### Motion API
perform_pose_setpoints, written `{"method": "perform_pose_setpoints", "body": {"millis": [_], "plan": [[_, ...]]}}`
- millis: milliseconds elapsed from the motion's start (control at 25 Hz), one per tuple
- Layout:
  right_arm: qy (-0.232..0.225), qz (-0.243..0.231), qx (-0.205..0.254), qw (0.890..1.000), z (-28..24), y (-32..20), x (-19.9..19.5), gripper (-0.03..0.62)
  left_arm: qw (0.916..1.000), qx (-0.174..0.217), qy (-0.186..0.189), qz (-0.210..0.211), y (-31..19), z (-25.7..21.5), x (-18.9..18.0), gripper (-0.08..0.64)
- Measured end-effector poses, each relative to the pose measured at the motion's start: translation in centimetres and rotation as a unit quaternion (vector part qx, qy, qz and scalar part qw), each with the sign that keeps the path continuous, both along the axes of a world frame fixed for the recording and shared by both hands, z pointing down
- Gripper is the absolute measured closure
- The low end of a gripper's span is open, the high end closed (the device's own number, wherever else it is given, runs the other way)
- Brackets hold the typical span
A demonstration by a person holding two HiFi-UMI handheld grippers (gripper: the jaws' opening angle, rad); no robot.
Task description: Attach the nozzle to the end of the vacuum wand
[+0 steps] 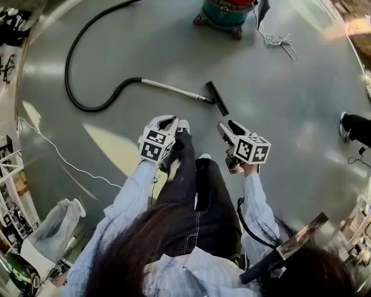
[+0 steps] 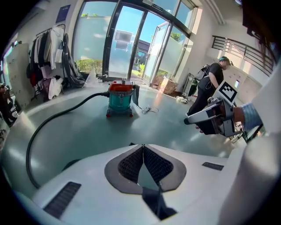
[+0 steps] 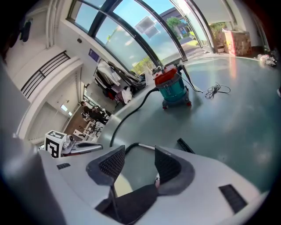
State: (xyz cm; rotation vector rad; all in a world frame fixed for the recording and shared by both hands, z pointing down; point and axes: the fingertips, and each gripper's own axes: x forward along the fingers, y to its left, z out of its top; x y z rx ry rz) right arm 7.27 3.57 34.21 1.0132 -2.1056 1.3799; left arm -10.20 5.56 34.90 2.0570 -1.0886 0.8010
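Up close, left gripper (image 1: 167, 122) pinched closed, right gripper (image 1: 231, 127) spread wide, both empty. Upper middle, nozzle (image 1: 217, 97) on wand (image 1: 174, 90) end. Might pop off if pushed on loosely.

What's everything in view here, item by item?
Floor: one, grey, underneath everything.
Vacuum canister: one, teal with red top, far side.
Wand: one, silver, lying mid-floor.
Hose: one, black, looping from canister to wand.
Nozzle: one, black, at the wand's far end.
Power cord: one, pale, bundled beside the canister.
Clothes rack: one, dark and white garments, by the windows.
Bystanders: two partly seen, dark-clothed at right edge, pale trousers lower left.
Wearer's legs: two, dark trousers, bottom centre.
Left tool: one, white, shut, empty.
Right tool: one, white, open, empty.
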Motion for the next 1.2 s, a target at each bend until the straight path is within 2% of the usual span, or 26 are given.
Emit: {"method": "perform_pose_setpoints", "body": {"millis": [200, 360, 440, 640, 840, 1040, 1200], "plan": [[-0.005, 0.01, 0.015, 1.0, -9.4, 2.3, 0.2, 0.43, 0.9984, 0.013, 0.031, -0.045, 3.3, -9.5, 1.2, 0.549], [0.003, 0.028, 0.024, 0.999, -15.1, 5.2, 1.4, 0.5, 0.9968, 0.023, 0.047, -0.061, 6.4, -15.7, 2.9, 0.549], [0.006, 0.038, 0.025, 0.999, -17.1, 6.7, 2.2, 0.526, 0.996, 0.028, 0.053, -0.067, 7.8, -18.2, 3.6, 0.549], [0.015, 0.049, 0.029, 0.998, -19.8, 9.7, 2.8, 0.539, 0.9931, 0.042, 0.071, -0.083, 10.5, -22.6, 3.8, 0.549], [0.03, 0.066, 0.044, 0.996, -21.2, 11.6, 1.3, 0.541, 0.9924, 0.055, 0.082, -0.072, 12.2, -24.6, 1.8, 0.549], [0.04, 0.063, 0.051, 0.996, -22.2, 12.6, -2.9, 0.541, 0.9893, 0.073, 0.101, -0.076, 13.4, -26.4, -2.3, 0.549], [0.049, 0.089, 0.07, 0.992, -23.1, 14.6, -6.6, 0.541, 0.9894, 0.08, 0.116, -0.037, 15.7, -26.9, -5.7, 0.549]]}}
